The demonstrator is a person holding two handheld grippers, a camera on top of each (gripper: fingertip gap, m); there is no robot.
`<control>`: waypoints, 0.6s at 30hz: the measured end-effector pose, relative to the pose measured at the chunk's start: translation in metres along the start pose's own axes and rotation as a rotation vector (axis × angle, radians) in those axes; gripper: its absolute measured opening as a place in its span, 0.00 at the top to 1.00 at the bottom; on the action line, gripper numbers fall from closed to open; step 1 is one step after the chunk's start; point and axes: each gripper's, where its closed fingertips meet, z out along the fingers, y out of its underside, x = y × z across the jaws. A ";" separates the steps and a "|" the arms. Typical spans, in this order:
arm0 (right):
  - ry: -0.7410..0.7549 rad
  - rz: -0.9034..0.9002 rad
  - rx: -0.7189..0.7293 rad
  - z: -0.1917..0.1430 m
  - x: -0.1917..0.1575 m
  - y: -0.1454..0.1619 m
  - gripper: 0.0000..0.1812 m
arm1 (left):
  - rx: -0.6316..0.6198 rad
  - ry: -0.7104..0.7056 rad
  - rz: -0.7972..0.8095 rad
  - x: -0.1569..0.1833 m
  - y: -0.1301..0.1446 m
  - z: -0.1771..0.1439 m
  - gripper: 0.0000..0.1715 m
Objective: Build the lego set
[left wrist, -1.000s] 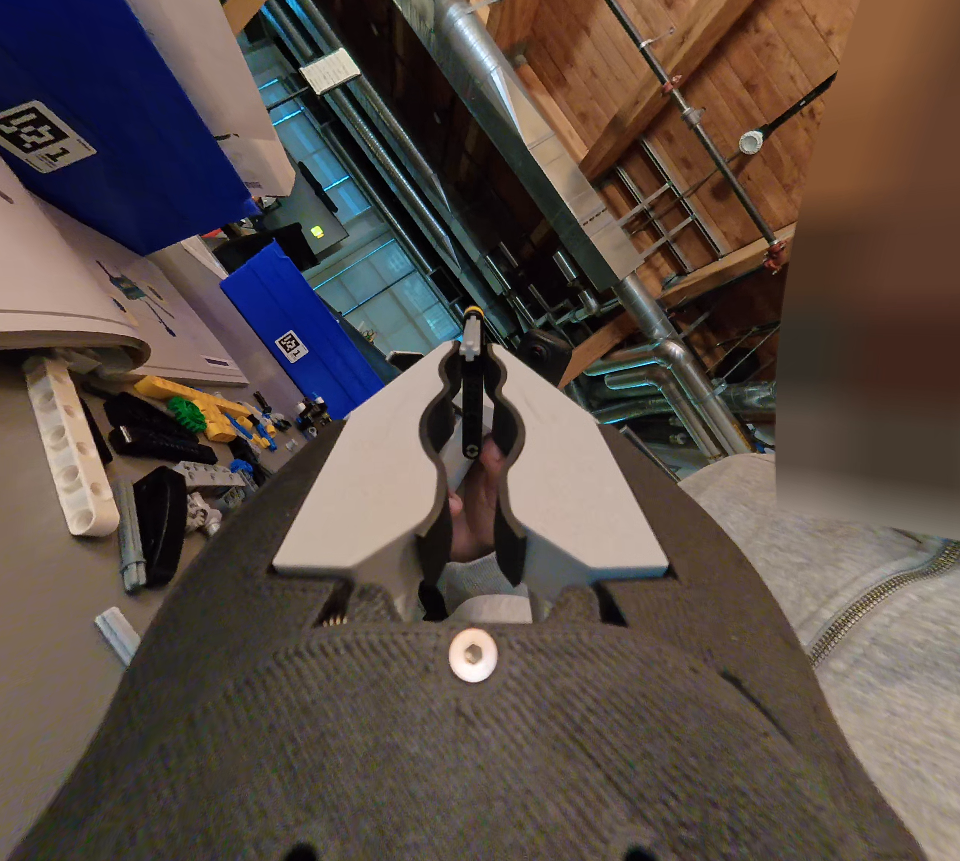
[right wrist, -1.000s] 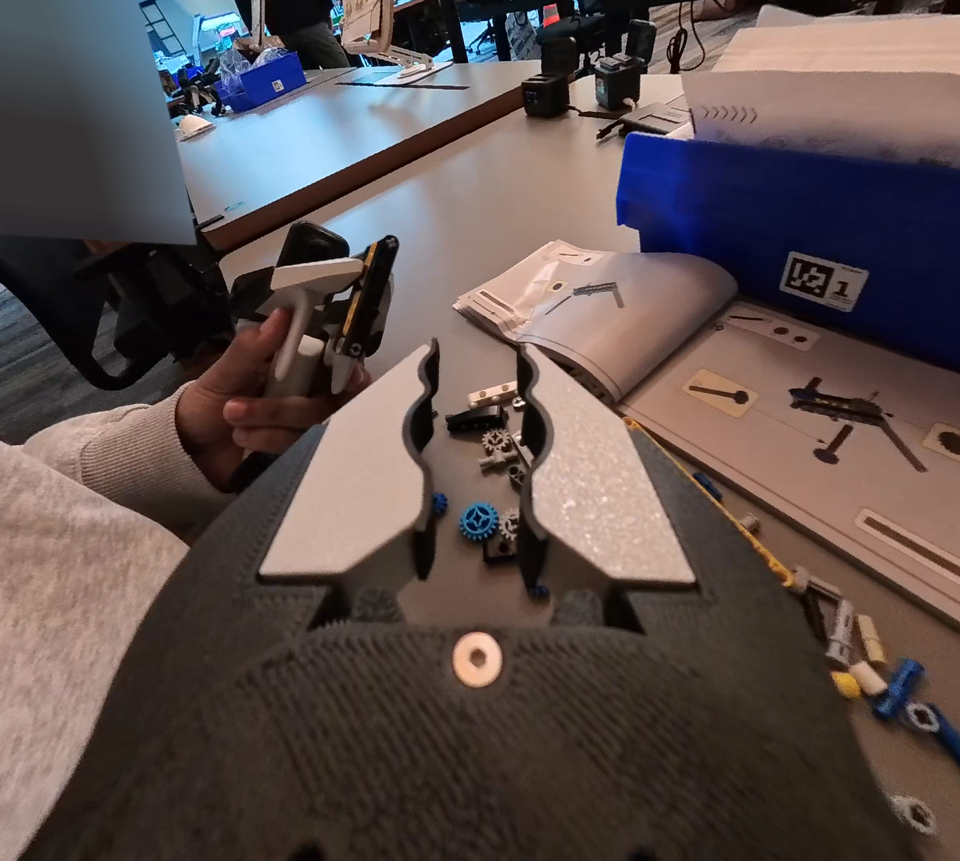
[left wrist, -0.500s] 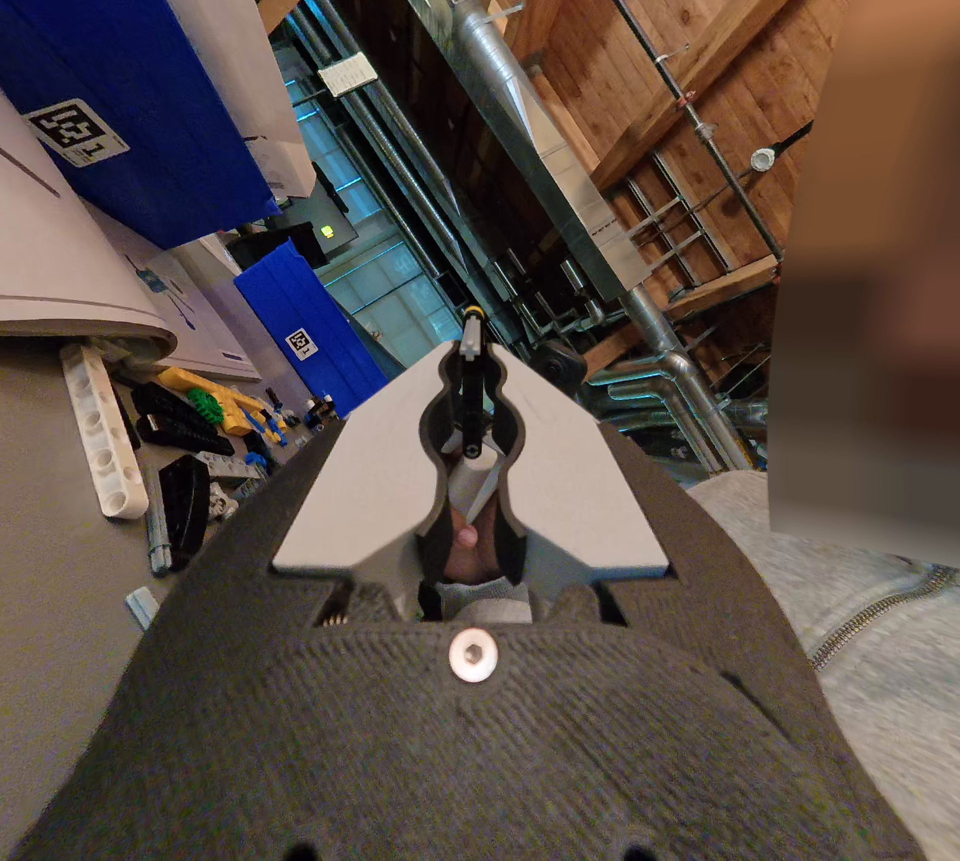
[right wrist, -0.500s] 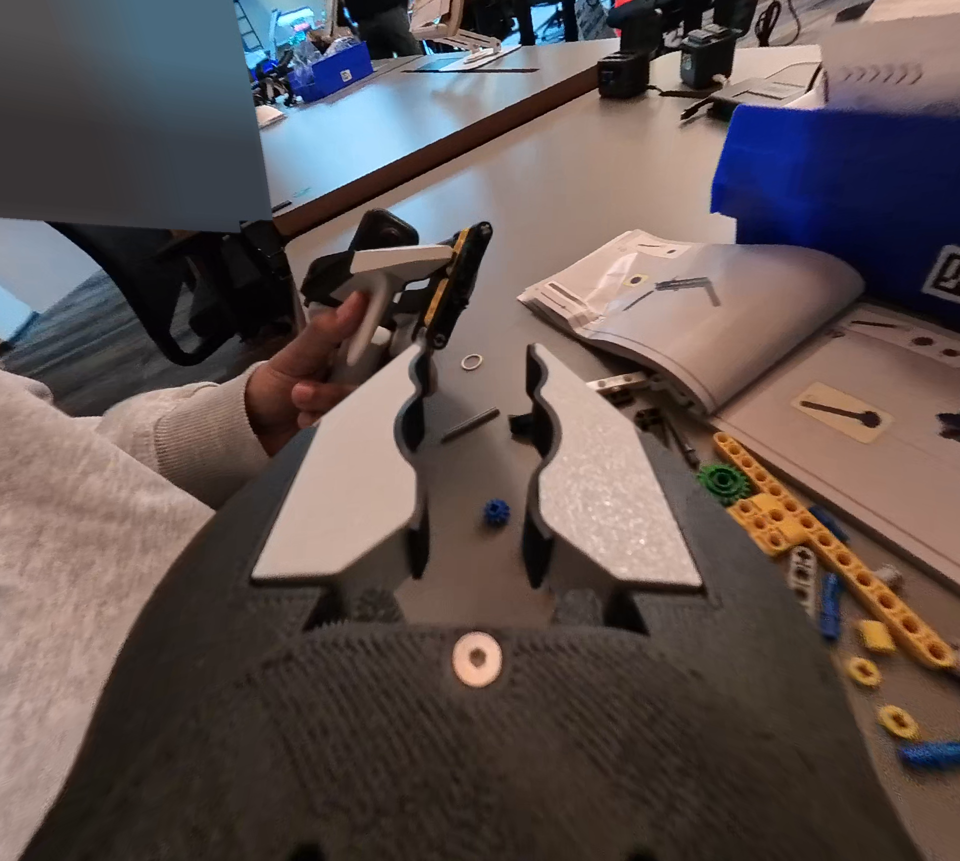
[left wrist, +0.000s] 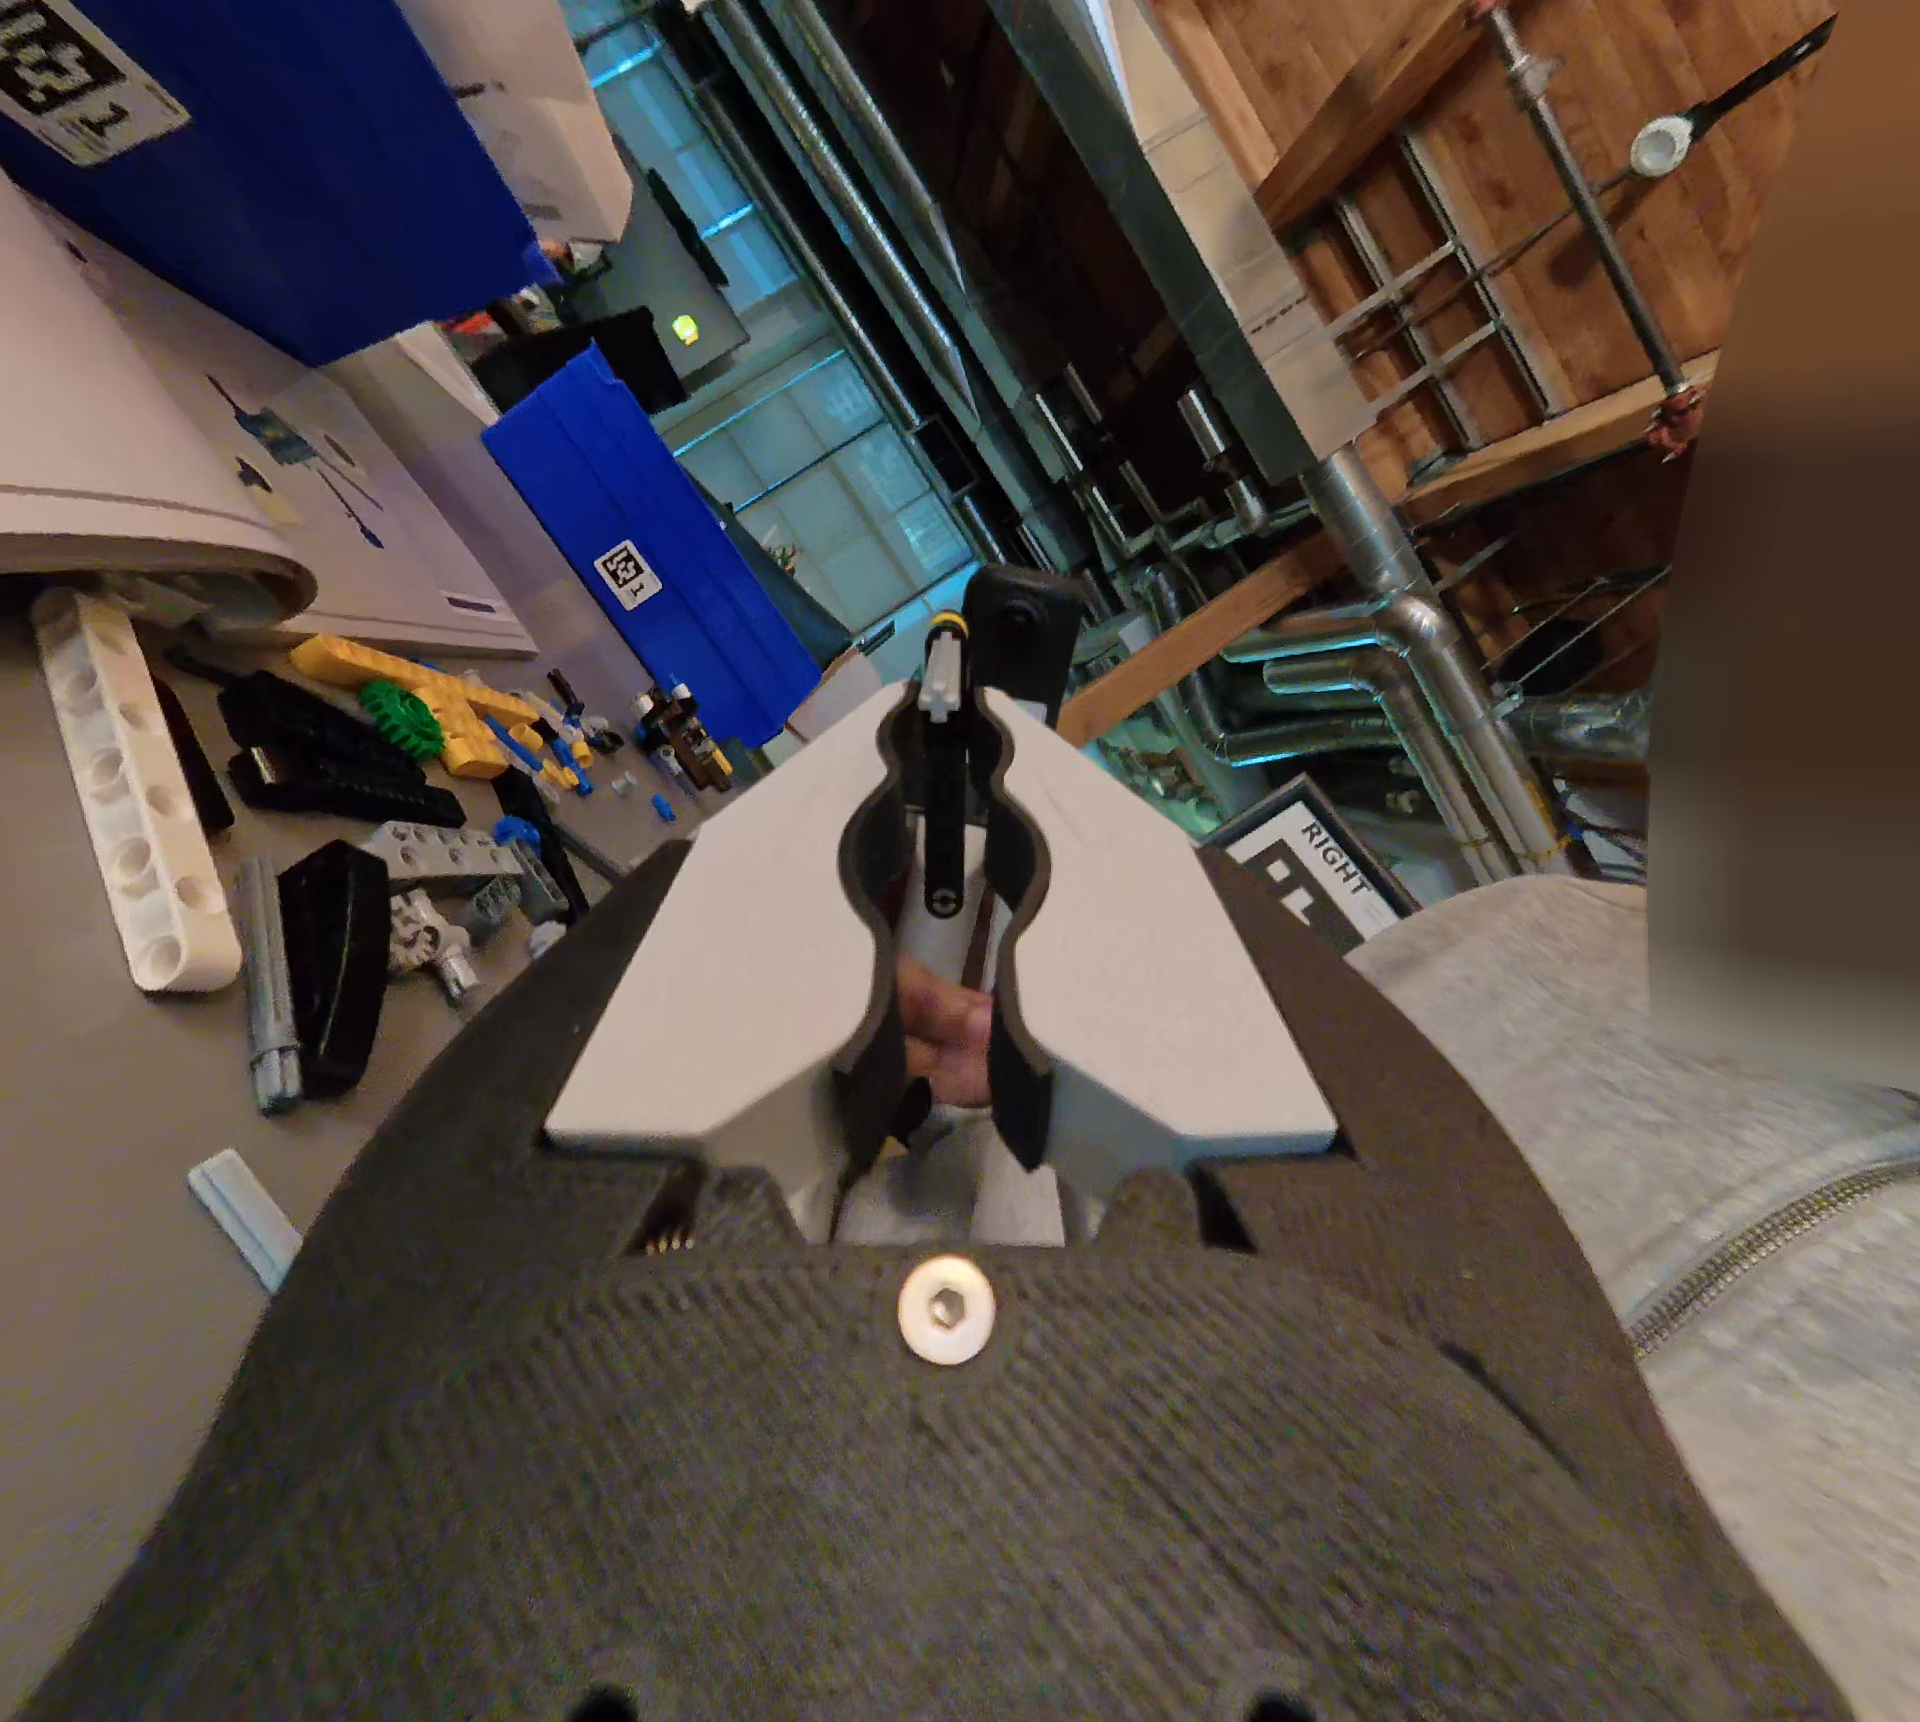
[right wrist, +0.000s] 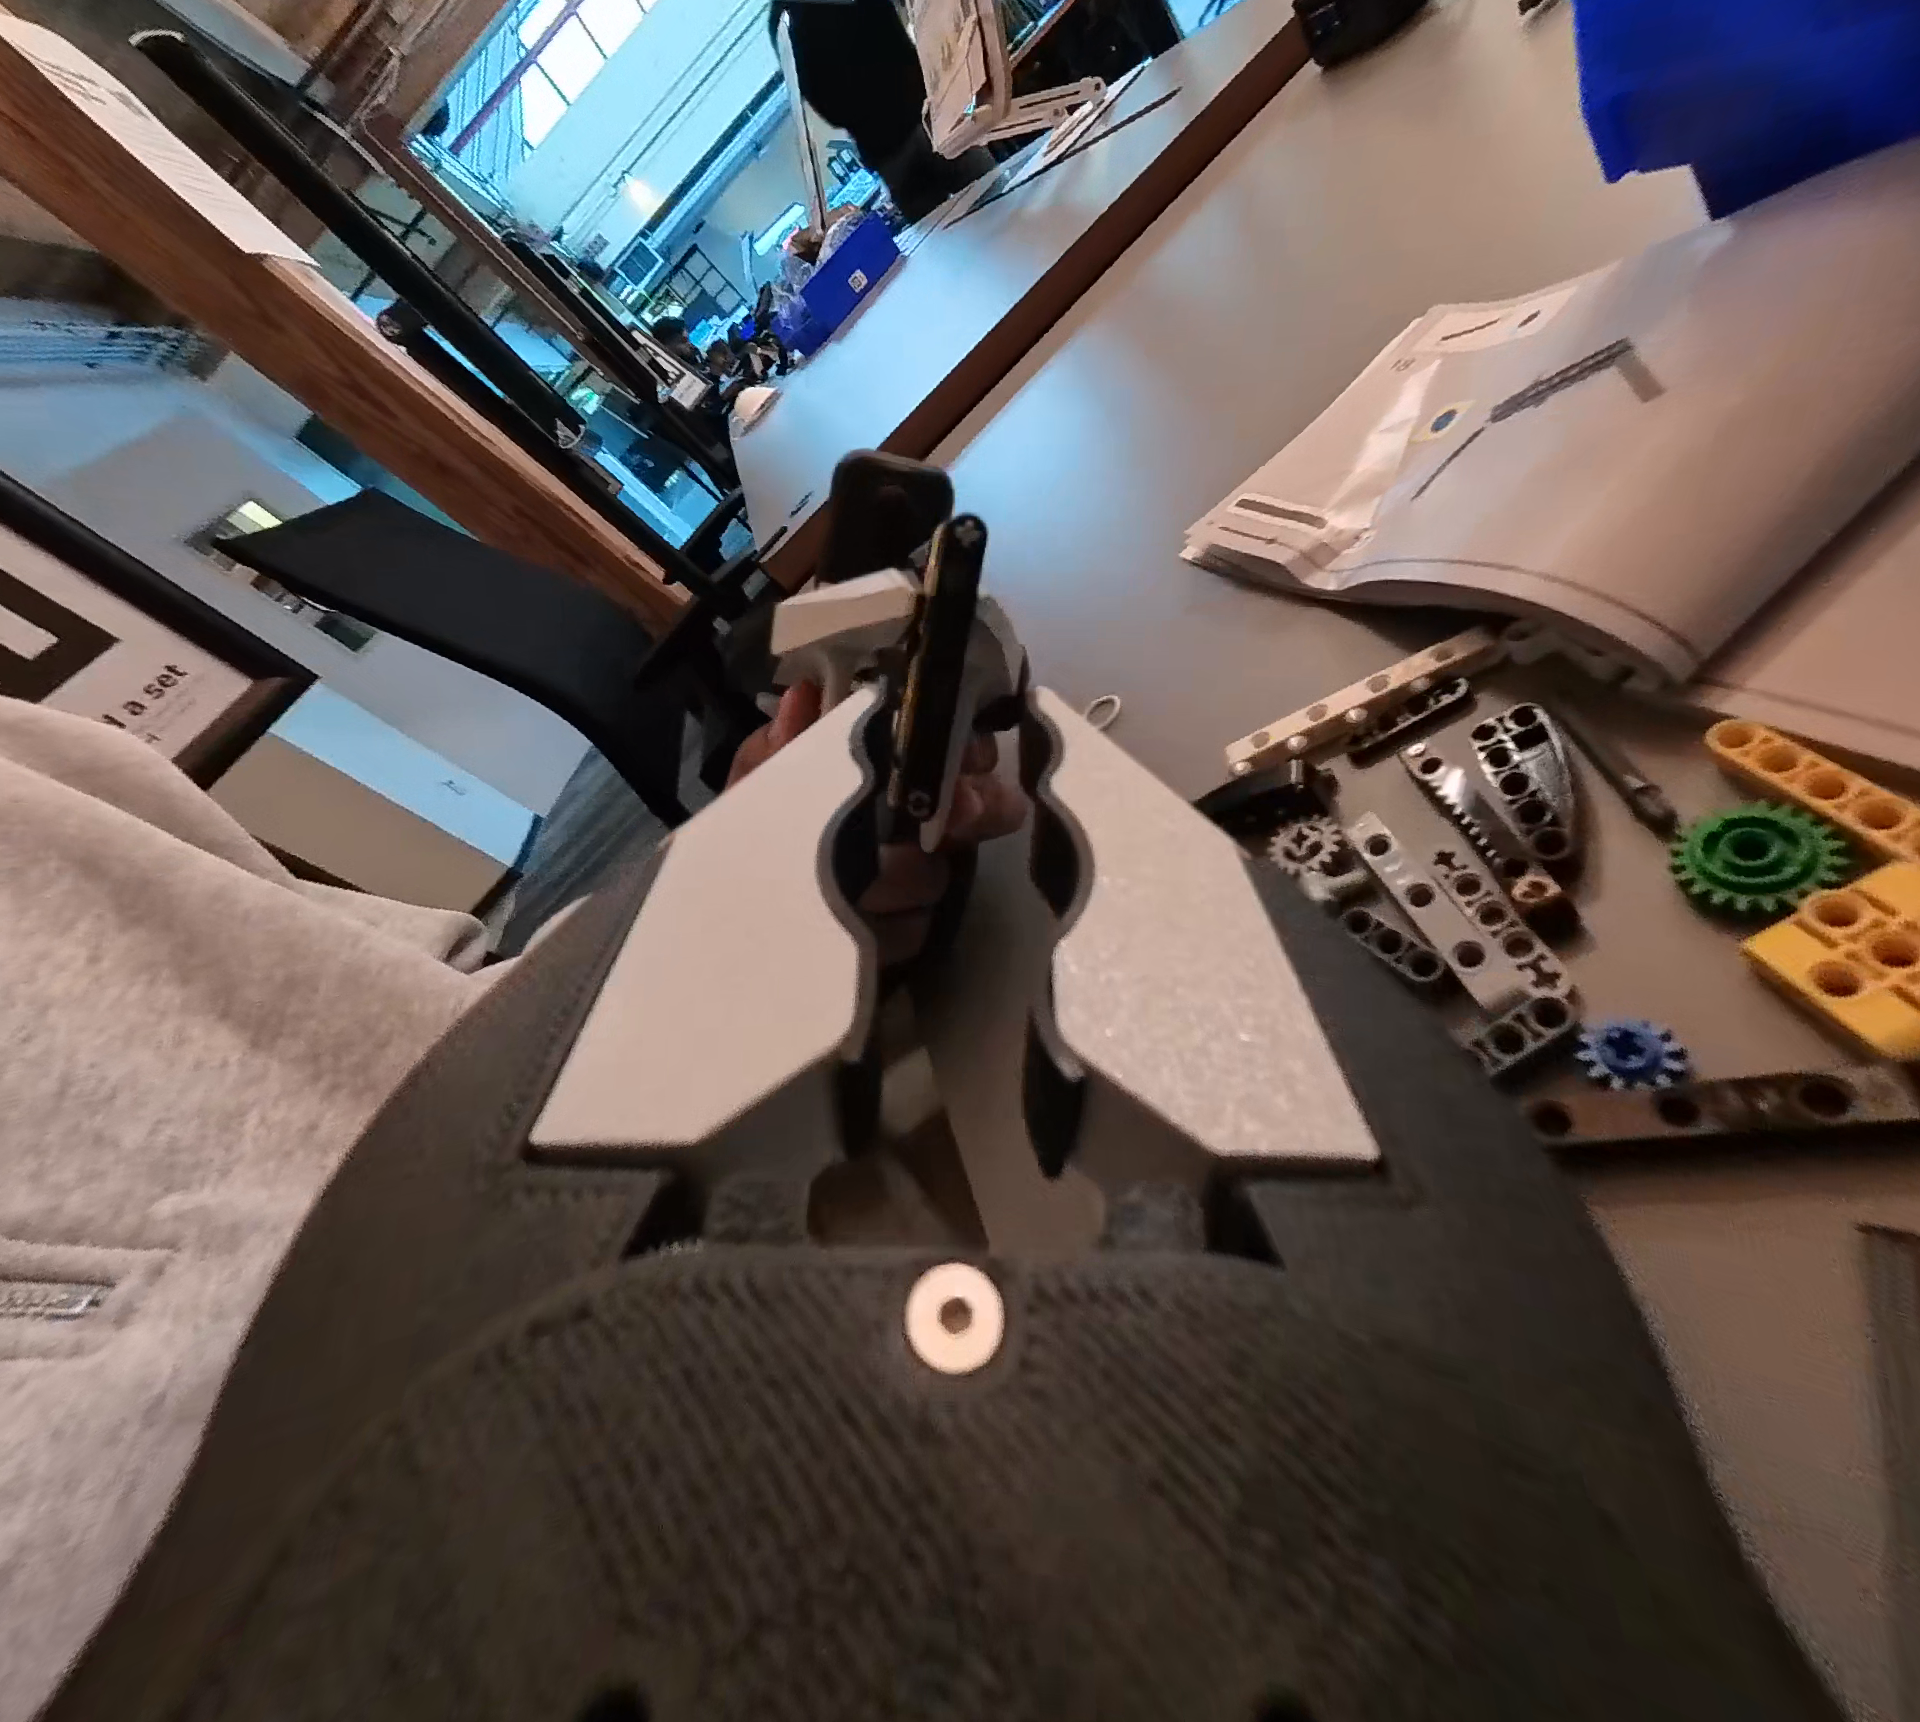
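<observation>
Right tool point(right wrist: 954, 799), jaws wide, swung off parts on surface point(right wrist: 1195, 301); now brackets black beam point(left wrist: 943, 799) clamped in left tool point(left wrist: 951, 737). We expect handover.

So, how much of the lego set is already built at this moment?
Very little looks done. In hand: the left gripper is shut on a thin black beam with small parts at its tip, and the open right gripper faces it. Left: nearly everything, since the green gear, yellow beams, white beam and others lie loose beside the open booklet.
</observation>
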 end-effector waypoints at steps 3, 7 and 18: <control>-0.018 0.032 0.003 -0.001 0.000 0.000 0.93 | -0.055 -0.015 0.001 -0.002 0.009 0.005 0.97; -0.047 0.064 0.008 -0.002 -0.003 0.000 0.97 | -0.061 -0.018 0.003 -0.002 0.010 0.006 0.97; -0.075 0.116 0.155 -0.018 -0.001 -0.024 0.97 | -0.042 -0.013 -0.006 -0.002 0.009 0.007 0.88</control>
